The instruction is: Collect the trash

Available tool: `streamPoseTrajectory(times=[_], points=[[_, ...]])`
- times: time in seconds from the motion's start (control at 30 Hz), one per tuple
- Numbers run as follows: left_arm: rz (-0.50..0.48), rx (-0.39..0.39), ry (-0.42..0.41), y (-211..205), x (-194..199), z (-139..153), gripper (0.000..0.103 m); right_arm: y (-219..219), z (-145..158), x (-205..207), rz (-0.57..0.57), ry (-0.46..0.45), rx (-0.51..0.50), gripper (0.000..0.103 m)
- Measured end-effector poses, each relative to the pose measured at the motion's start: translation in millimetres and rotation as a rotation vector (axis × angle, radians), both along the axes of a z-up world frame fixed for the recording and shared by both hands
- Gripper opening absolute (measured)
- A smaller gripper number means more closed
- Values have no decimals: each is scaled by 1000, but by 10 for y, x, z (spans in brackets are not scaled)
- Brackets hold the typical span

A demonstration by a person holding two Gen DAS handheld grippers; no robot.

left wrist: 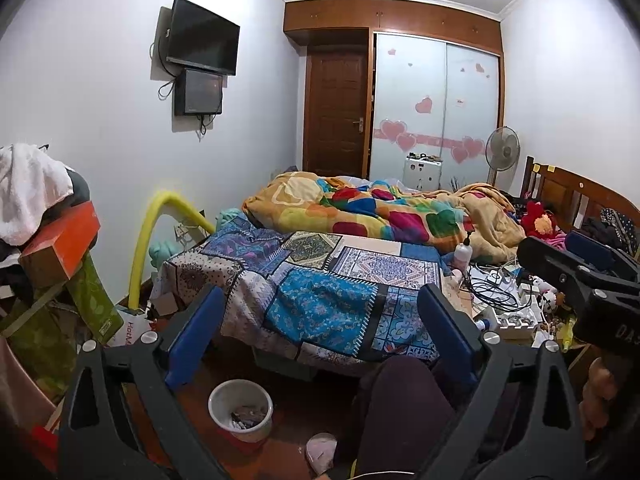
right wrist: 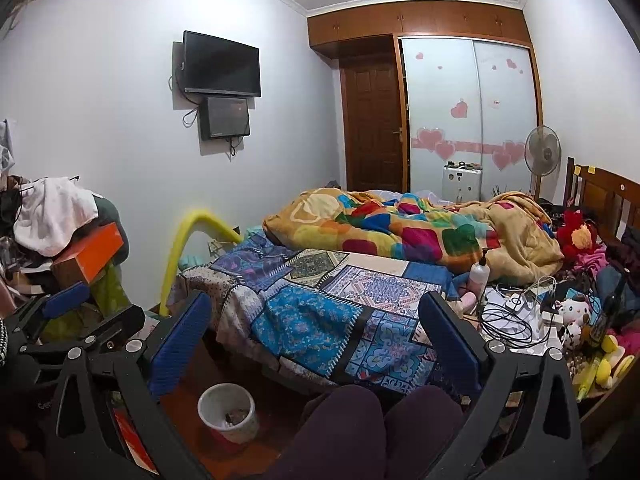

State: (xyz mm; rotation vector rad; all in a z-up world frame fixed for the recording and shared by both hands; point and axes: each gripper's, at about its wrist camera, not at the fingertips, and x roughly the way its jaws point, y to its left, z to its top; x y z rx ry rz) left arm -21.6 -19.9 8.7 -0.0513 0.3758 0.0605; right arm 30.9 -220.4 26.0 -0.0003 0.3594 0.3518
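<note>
- Both the left gripper (left wrist: 320, 332) and right gripper (right wrist: 316, 340) hang with jaws spread wide, holding nothing.
- The white bin (left wrist: 241, 410), already holding scraps, stands on the floor below and slightly left of both.
- Likely trash lies among the bedside clutter (right wrist: 520, 320), right of the right gripper; pick loose pieces, avoiding the cables.
- The bed edge (left wrist: 332, 344) crowds ahead; floor room is narrow.
</note>
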Motion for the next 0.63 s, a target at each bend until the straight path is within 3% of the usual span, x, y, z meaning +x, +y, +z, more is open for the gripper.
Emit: streamPoseTrajectory(times=[0.63], points=[[-5, -15, -3, 20, -8, -30, 98, -12, 12, -11, 5, -9, -4, 103]])
